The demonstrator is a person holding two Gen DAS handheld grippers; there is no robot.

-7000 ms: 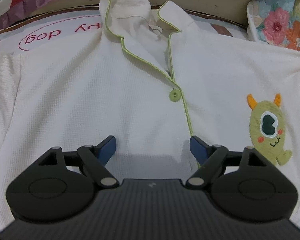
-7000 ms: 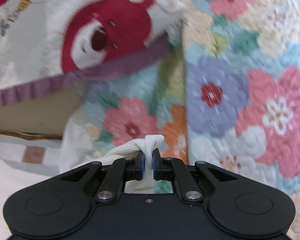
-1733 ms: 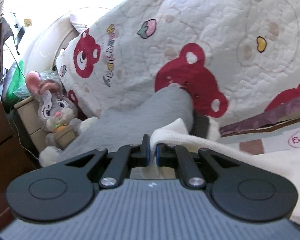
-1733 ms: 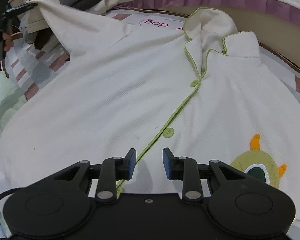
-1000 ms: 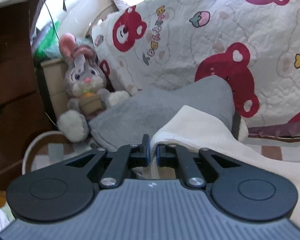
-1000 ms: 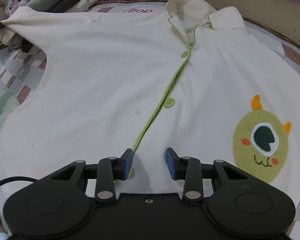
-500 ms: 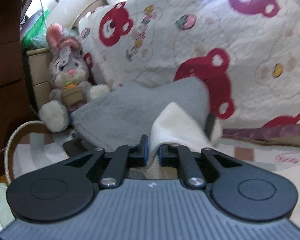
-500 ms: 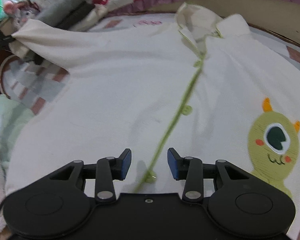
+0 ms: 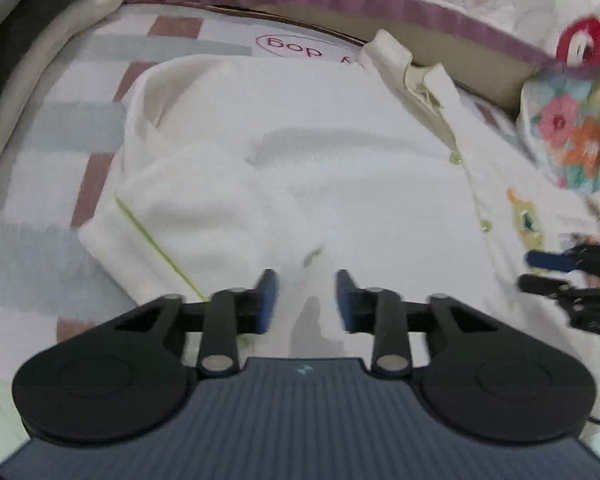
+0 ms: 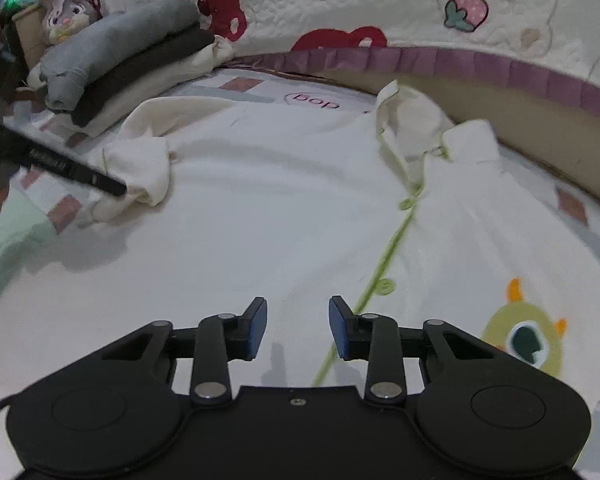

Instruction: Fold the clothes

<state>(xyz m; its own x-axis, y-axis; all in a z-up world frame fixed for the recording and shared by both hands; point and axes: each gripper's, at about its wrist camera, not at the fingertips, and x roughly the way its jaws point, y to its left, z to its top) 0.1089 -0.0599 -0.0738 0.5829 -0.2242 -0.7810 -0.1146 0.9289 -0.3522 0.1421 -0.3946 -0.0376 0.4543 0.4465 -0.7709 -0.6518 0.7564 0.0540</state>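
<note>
The left gripper [image 9: 306, 296] gapes wide above the folded sleeve [image 9: 204, 216], holding nothing. The right gripper [image 10: 297, 328] hovers equally open and empty over the cream shirt [image 10: 280, 208].

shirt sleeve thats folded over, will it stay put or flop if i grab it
The sleeve looks soft and floppy: it lies bunched and creased on the shirt, so it would likely drape from a pinch. The waffle-textured cloth probably grips rather than slips. It seems light.

The left black two-finger tool [image 9: 305, 295] has its blue-padded jaws spread apart, gripping nothing, and points forward and downward. The right black two-finger tool [image 10: 297, 328] is likewise parted and empty, angled down. In the left wrist view the right tool shows at the right edge.
</note>
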